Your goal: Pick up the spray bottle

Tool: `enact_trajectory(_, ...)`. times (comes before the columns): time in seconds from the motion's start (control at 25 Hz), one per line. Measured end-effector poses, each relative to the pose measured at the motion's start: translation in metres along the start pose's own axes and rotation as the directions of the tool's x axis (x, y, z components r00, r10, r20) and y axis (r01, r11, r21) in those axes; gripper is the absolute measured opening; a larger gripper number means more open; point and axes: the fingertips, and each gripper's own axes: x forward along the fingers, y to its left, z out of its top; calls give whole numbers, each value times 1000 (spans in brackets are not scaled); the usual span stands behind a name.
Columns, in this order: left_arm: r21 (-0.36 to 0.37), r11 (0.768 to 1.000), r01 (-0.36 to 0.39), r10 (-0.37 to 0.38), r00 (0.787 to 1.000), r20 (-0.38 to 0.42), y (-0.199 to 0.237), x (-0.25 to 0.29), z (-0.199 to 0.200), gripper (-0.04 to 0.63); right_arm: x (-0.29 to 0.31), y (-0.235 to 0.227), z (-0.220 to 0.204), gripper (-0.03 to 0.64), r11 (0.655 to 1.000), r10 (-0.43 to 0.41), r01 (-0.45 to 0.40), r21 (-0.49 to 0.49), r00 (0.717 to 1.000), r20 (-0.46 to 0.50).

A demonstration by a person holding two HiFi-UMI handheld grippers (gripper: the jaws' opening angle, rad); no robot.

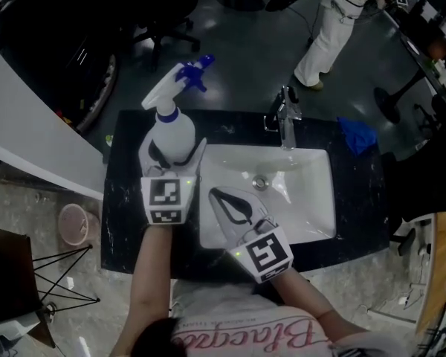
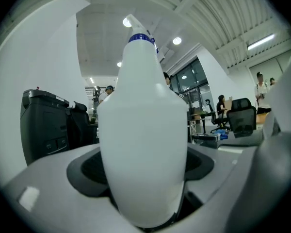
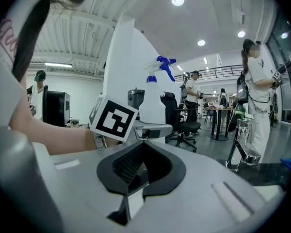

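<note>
A white spray bottle (image 1: 172,125) with a blue trigger head stands upright between the jaws of my left gripper (image 1: 175,149), over the black counter's left part. In the left gripper view the bottle (image 2: 145,130) fills the middle, and both pads press on its lower body. My right gripper (image 1: 214,194) hovers over the near left corner of the sink, shut with nothing in it. From the right gripper view (image 3: 141,152) the bottle (image 3: 152,106) and the left gripper's marker cube appear ahead to the left.
A white sink (image 1: 312,158) is set in the black counter (image 1: 126,199), with a chrome faucet (image 1: 286,121) at its back. A blue cloth (image 1: 357,134) lies at the back right. A pink bin (image 1: 74,224) stands on the floor at left. A person (image 1: 331,28) stands beyond.
</note>
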Motion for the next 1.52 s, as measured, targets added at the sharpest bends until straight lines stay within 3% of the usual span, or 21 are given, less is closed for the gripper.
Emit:
enact_trajectory(0.48, -7, 999, -54, 54, 998, 20, -32, -81, 32, 408, -41, 28, 13, 0, 998, 48, -45, -52, 997, 53)
enact_trajectory(1.0, -2, 999, -37, 37, 998, 50, -66, -152, 46, 408, -63, 42, 31, 0, 994, 45, -34, -103, 993, 113)
enact_trajectory(1.52, 8, 1000, -26, 26, 999, 37, -69, -186, 46, 410, -66, 50, 42, 0, 994, -20, 33, -101, 991, 133)
